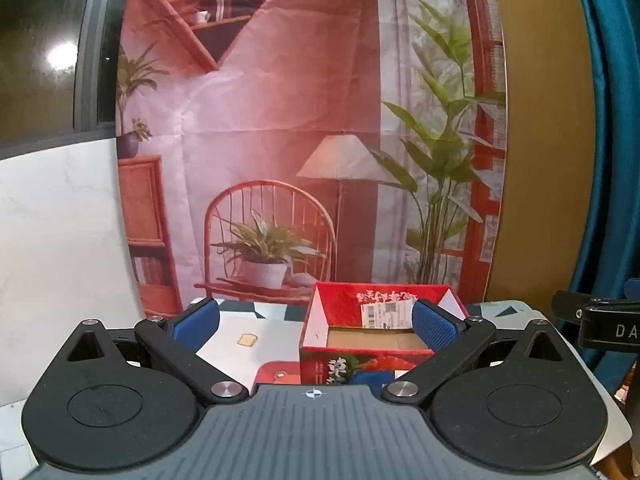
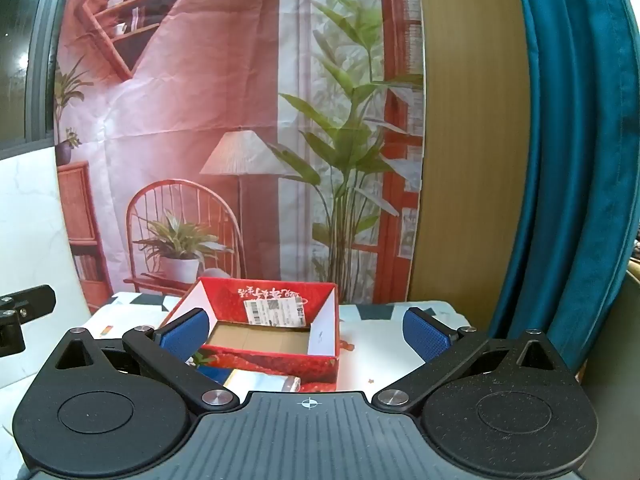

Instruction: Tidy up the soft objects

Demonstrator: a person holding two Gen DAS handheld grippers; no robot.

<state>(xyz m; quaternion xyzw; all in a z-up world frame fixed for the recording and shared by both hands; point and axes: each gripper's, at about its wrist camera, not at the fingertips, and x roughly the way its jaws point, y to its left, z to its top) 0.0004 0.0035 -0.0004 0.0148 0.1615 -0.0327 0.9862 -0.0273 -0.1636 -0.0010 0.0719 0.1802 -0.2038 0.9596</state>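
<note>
Here: patterned tablecloth, red box, printed backdrop.

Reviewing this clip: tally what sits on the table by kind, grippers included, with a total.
Red cardboard box, open, with nothing inside: 1
Silvery soft packet in front of the box, partly hidden: 1
Patterned tablecloth: 1
Open grippers: 2, left gripper and right gripper
Total: 5
</note>
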